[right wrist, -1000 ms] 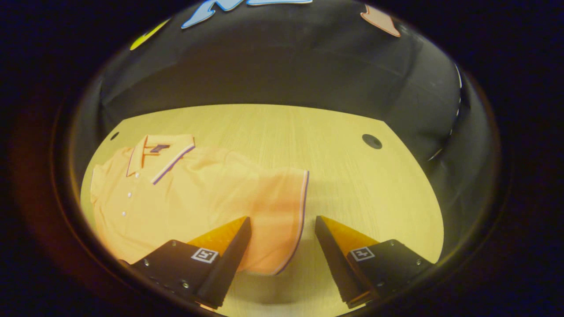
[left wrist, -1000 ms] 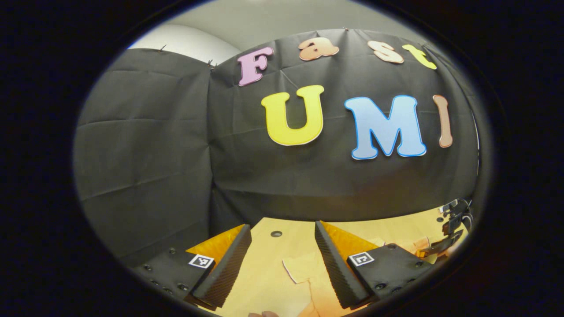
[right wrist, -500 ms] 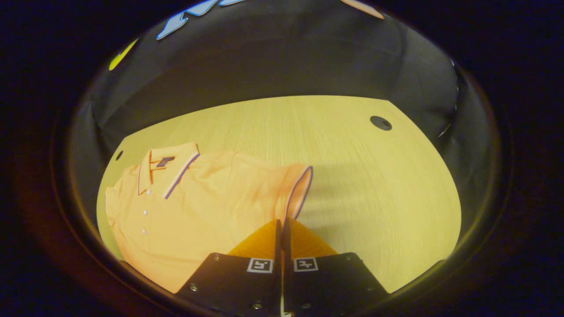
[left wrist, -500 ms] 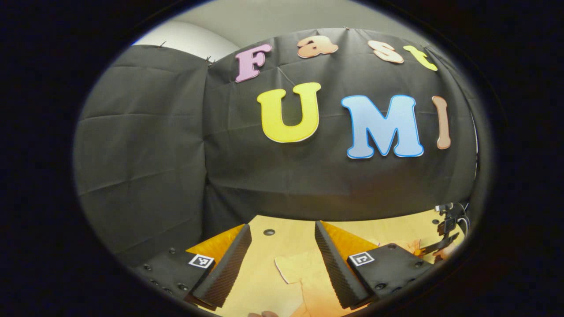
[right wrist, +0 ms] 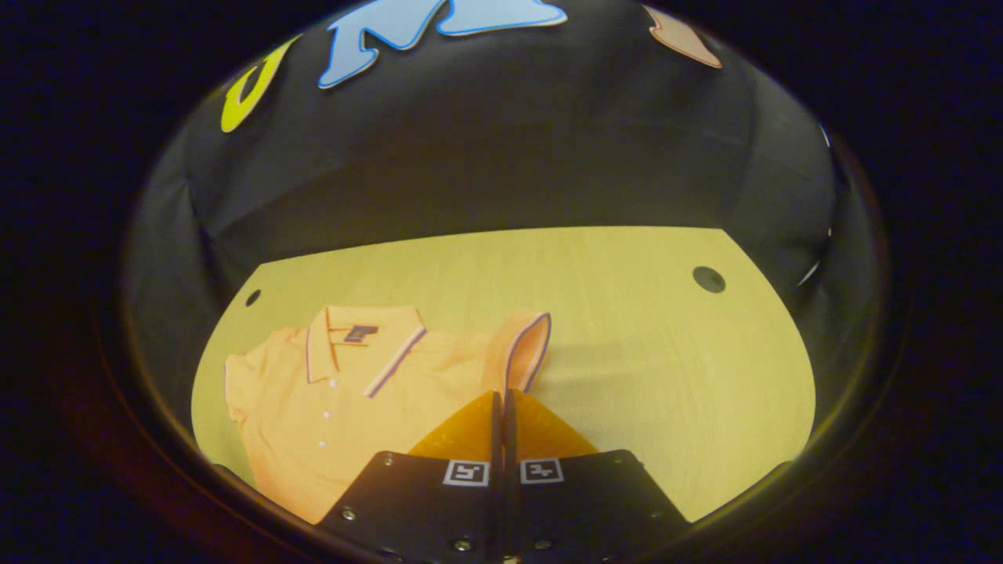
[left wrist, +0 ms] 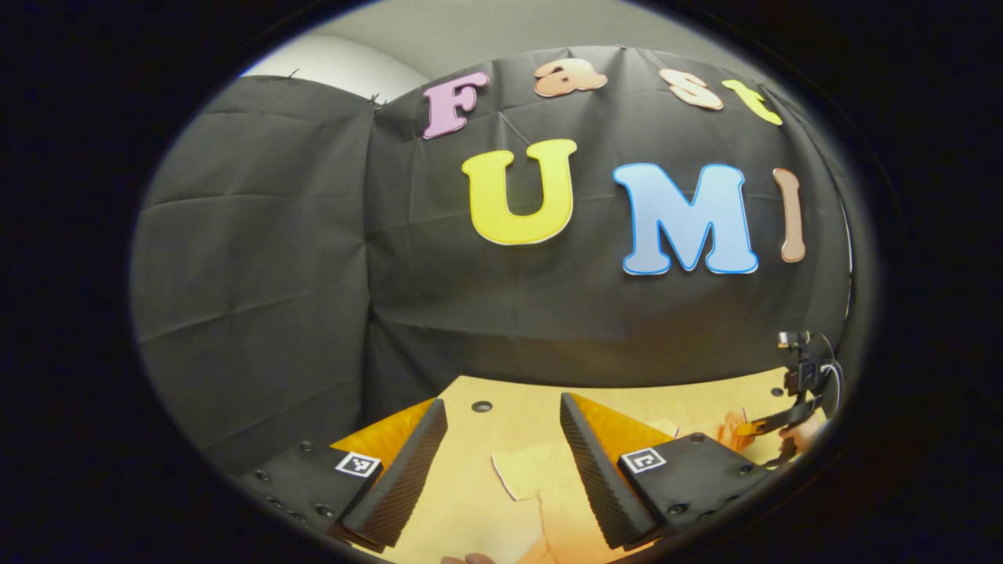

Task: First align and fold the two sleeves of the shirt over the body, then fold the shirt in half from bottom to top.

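Note:
An orange polo shirt (right wrist: pixel 337 399) lies face up on the wooden table (right wrist: pixel 627 329), collar toward the booth wall. My right gripper (right wrist: pixel 500 399) is shut on the shirt's sleeve (right wrist: pixel 521 348), which stands up off the table with its striped cuff curled above the fingertips. In the left gripper view, my left gripper (left wrist: pixel 501 439) is open just above the table, and the other sleeve (left wrist: pixel 525 474) lies flat between its fingers, untouched. Far to the right in that view, the right gripper (left wrist: pixel 791 407) holds raised orange cloth.
Round cable holes sit in the tabletop at the far right (right wrist: pixel 708 279), the far left (right wrist: pixel 252 298), and ahead of the left gripper (left wrist: pixel 481 406). Black cloth walls close off the table's far side. Bare wood stretches to the right of the shirt.
The right gripper went from open around the sleeve's hem to shut on it, and has lifted the sleeve off the table. The left gripper has hardly moved and stays open.

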The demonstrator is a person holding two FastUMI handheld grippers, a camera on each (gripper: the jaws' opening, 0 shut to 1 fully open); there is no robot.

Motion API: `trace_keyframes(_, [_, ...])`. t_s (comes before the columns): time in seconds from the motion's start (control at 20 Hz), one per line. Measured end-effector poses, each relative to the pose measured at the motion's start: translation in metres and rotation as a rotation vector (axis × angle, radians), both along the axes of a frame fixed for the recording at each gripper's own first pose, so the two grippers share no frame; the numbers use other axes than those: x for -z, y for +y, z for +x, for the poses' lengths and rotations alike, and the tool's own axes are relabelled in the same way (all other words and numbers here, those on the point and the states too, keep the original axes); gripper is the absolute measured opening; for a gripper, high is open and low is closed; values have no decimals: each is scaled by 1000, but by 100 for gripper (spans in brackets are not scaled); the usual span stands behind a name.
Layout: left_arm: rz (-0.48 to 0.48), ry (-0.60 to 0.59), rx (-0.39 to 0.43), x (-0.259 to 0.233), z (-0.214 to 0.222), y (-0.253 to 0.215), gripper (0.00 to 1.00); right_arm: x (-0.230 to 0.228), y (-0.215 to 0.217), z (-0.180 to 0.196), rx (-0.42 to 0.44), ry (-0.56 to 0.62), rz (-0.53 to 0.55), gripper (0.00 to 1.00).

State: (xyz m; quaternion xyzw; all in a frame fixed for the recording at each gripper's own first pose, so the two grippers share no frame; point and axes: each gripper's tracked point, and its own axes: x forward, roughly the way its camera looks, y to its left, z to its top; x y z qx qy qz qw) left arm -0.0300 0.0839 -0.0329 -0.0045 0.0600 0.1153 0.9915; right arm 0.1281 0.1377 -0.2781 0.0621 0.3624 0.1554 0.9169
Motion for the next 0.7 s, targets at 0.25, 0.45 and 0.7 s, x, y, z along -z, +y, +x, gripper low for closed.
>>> trace_keyframes(0.25, [-3, 14, -16, 7, -5, 7, 95, -21, 73, -15, -158, -37, 26, 0])
trace_keyframes(0.45, [-8, 39, -38, 18, -10, 17, 96, -4, 115, -35, -263, -9, -2, 0])
trace_keyframes(0.7, [-16, 70, -50, 32, -13, 26, 96, 29, 132, -48, -309, 57, -55, 0])
